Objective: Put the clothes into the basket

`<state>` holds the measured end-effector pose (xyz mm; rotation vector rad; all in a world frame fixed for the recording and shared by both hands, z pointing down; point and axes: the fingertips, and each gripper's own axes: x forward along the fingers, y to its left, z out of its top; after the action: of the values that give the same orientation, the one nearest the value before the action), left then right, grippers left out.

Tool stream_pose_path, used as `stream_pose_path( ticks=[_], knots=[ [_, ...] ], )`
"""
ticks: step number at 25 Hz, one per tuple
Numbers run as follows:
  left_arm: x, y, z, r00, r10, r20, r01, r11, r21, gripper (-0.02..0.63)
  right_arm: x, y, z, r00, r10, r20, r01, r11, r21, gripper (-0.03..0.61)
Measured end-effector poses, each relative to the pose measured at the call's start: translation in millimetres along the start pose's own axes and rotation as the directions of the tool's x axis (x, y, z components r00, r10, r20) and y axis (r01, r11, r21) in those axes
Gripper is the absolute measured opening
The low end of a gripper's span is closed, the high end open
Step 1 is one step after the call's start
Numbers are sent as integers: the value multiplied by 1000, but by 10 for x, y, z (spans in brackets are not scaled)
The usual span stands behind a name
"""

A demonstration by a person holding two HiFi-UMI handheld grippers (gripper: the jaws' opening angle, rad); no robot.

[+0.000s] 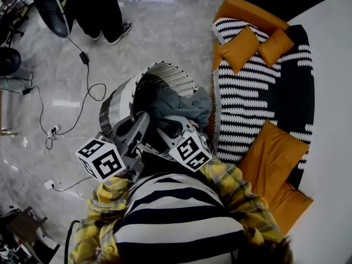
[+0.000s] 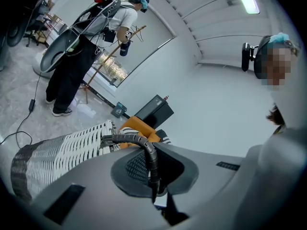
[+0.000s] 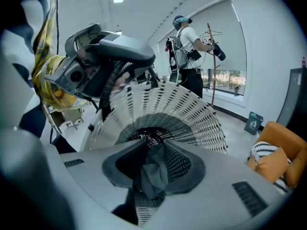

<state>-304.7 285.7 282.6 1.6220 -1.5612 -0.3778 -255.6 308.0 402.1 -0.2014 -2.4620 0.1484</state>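
Well, the right gripper (image 3: 152, 152) hangs over the white basket (image 3: 192, 114), jaws slightly parted around a grey garment (image 3: 154, 174) (its bulk drapes the rim). The left gripper (image 2: 154, 181) is clenched shut.

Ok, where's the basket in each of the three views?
Head view: basket at centre, just above the marker cubes.
Left gripper view: basket at lower left, its white slatted wall side-on.
Right gripper view: basket at centre, its mouth facing the camera.
Shared landmark: the orange sofa, on the right in the head view, behind the basket in the left gripper view, and at the lower right in the right gripper view.
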Motion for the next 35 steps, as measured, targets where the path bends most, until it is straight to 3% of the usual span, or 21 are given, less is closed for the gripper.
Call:
stream_pose_path(
  ticks=[6, 17, 25, 35],
  knots=[
    [-53, 24, 28, 1000, 17, 8, -17, 1000, 7, 14, -237, -317, -260, 995, -98, -16, 99, 993, 69, 100],
    [-106, 173, 31, 997, 65, 29, -65, 998, -11, 14, -683, -757, -159, 964, -256, 74, 243, 958, 150, 94],
    [-132, 246, 33, 994, 92, 51, -91, 996, -24, 14, -1042, -997, 95, 922, -343, 180, 290, 919, 268, 53],
    [-171, 331, 25, 991, 108, 73, -105, 994, -34, 14, -1203, -1105, 174, 880, -422, 216, 327, 870, 368, 35]
  ],
)
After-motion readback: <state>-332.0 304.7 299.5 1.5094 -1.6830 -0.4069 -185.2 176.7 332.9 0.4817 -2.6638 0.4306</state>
